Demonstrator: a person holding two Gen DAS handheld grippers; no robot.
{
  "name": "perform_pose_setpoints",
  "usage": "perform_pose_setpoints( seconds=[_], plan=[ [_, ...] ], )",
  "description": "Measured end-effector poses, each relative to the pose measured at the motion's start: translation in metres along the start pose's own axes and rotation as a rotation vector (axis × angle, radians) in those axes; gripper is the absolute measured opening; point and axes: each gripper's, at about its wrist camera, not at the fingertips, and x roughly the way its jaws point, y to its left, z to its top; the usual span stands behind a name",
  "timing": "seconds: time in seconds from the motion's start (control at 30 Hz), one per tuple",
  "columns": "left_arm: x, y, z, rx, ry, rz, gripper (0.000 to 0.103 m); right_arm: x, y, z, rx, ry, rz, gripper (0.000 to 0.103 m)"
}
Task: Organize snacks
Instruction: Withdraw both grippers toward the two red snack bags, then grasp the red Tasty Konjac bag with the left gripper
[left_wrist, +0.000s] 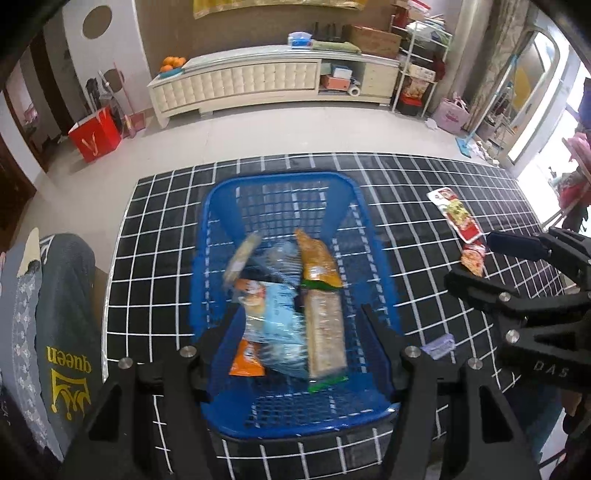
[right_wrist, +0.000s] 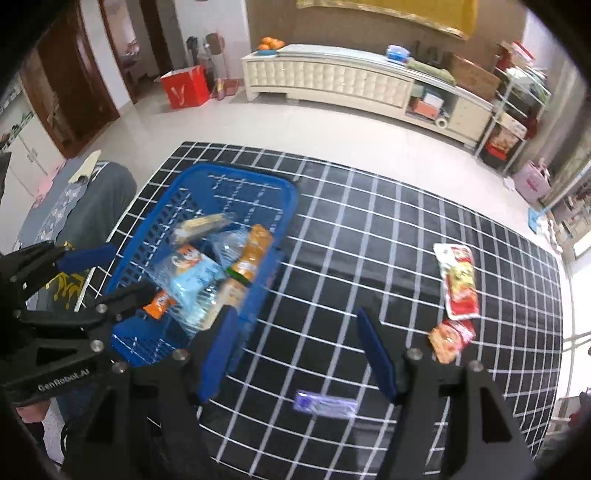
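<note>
A blue plastic basket (left_wrist: 210, 236) (right_wrist: 155, 221) sits on the black grid tablecloth and holds several snack packs, among them a long biscuit pack (left_wrist: 325, 332) and an orange bag (left_wrist: 317, 258). My left gripper (left_wrist: 299, 321) hovers open and empty over the basket's near end; it also shows in the right wrist view (right_wrist: 107, 273). My right gripper (right_wrist: 295, 328) is open and empty above the cloth to the right of the basket. A purple packet (right_wrist: 325, 404) lies just below it. A red-and-white pack (right_wrist: 460, 280) and a small red pack (right_wrist: 450, 339) lie further right.
The table (right_wrist: 369, 221) has its far edge toward a tiled floor. A person's leg in grey clothing (left_wrist: 62, 295) is at the left. A white cabinet (left_wrist: 258, 77) and a red bag (left_wrist: 94, 134) stand beyond.
</note>
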Motion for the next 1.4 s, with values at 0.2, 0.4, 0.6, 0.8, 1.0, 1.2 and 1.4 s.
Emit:
perform_pose_setpoints(
  seconds=[0.2, 0.4, 0.6, 0.8, 1.0, 1.2, 1.4],
  plan=[
    [-0.011, -0.049, 0.004, 0.060, -0.014, 0.003, 0.063, -0.025, -0.046, -0.022, 0.076, -0.007, 0.001, 0.071],
    [-0.017, -0.096, 0.006, 0.108, -0.028, -0.049, 0.068, -0.043, -0.087, -0.046, 0.138, -0.003, -0.003, 0.071],
    [-0.005, -0.142, 0.009, 0.170, -0.009, -0.076, 0.068, -0.044, -0.127, -0.064, 0.196, 0.008, -0.028, 0.072],
    [0.025, -0.180, 0.015, 0.201, 0.034, -0.088, 0.068, -0.035, -0.168, -0.084, 0.244, 0.019, -0.042, 0.072],
    [0.054, -0.209, 0.023, 0.203, 0.077, -0.130, 0.068, -0.017, -0.205, -0.099, 0.281, 0.047, -0.040, 0.085],
    [0.091, -0.236, 0.031, 0.196, 0.115, -0.180, 0.082, 0.011, -0.237, -0.119, 0.326, 0.071, -0.012, 0.094],
    [0.134, -0.267, 0.038, 0.237, 0.169, -0.179, 0.082, 0.043, -0.272, -0.139, 0.388, 0.117, -0.019, 0.095]
  ],
)
